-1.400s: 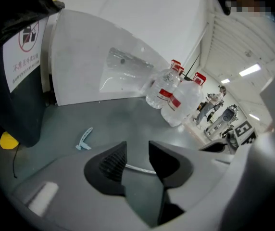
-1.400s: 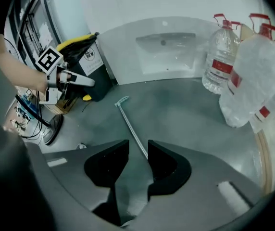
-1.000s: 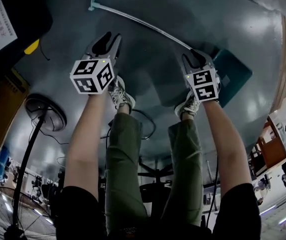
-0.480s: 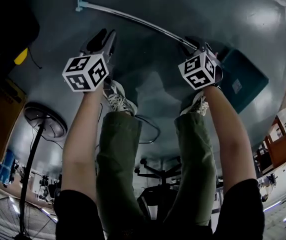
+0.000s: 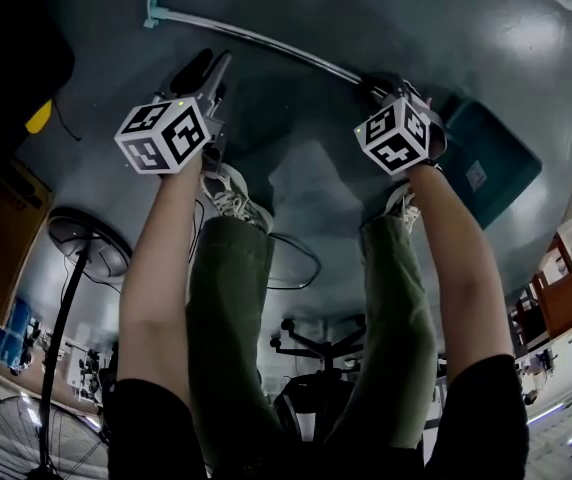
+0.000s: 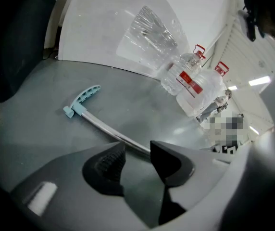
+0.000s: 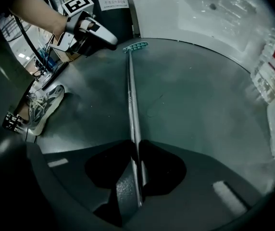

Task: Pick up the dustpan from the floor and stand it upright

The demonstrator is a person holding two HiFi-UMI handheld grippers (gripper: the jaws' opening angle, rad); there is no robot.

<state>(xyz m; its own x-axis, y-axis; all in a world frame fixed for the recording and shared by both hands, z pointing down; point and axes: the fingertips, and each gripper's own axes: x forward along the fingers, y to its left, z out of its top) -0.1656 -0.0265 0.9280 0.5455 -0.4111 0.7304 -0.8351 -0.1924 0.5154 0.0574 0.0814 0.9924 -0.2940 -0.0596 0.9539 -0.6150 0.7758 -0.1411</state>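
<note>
Jaws of my right gripper (image 7: pixel 137 147) have just closed on the dustpan handle (image 7: pixel 130 95); I'd next clamp my left gripper (image 6: pixel 137 153), jaws just widened and apart, farther along it.

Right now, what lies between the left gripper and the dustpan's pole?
Only bare floor, as the left gripper view shows. The left gripper, its jaws just opened wider and empty, stands short of the dustpan's pole.

Dustpan (image 5: pixel 491 163) flat on floor (image 5: pixel 366 13). Right gripper (image 5: pixel 386 88) at pan end of handle (image 5: pixel 266 46), jaws just closing round it. Left gripper (image 5: pixel 209 70) just beside handle's middle, jaws just widening, nothing between.
</note>
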